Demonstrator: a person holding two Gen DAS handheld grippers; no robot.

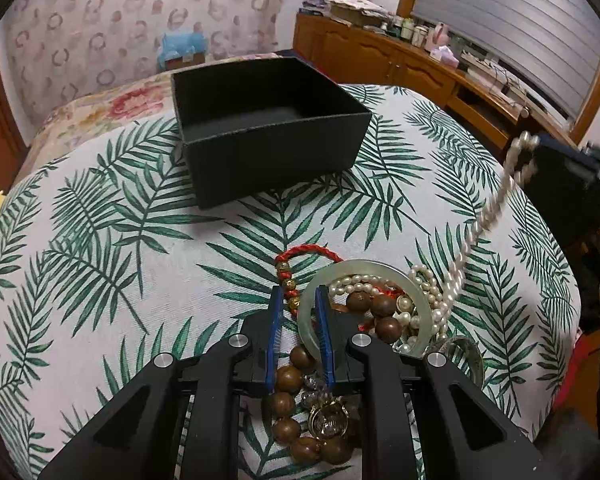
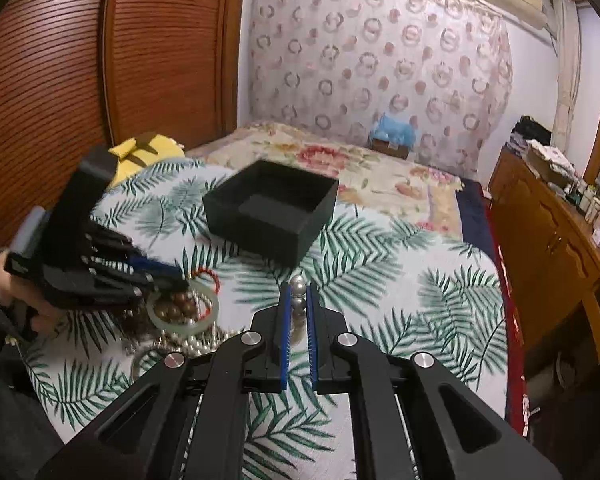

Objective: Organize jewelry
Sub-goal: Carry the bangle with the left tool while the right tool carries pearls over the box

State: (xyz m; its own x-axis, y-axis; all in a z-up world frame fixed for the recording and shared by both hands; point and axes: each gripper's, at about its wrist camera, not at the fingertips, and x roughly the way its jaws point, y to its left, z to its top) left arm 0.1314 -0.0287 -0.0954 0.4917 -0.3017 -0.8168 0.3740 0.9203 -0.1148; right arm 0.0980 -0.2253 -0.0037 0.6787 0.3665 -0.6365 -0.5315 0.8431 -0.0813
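My left gripper [image 1: 299, 294] hangs over the jewelry pile [image 1: 380, 312] near the cloth's [image 1: 100, 240] near edge, jaws narrow around the pale jade bangle's [image 1: 422, 304] rim (whether they grip it, I cannot tell). My right gripper [image 2: 299, 289] pinches the pearl strand [image 1: 488, 216], lifted taut from the pile. The black box [image 1: 276, 160] sits open toward the far edge

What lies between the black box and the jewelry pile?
Only bare palm-leaf cloth between the black box and the jewelry pile, in the left wrist view.
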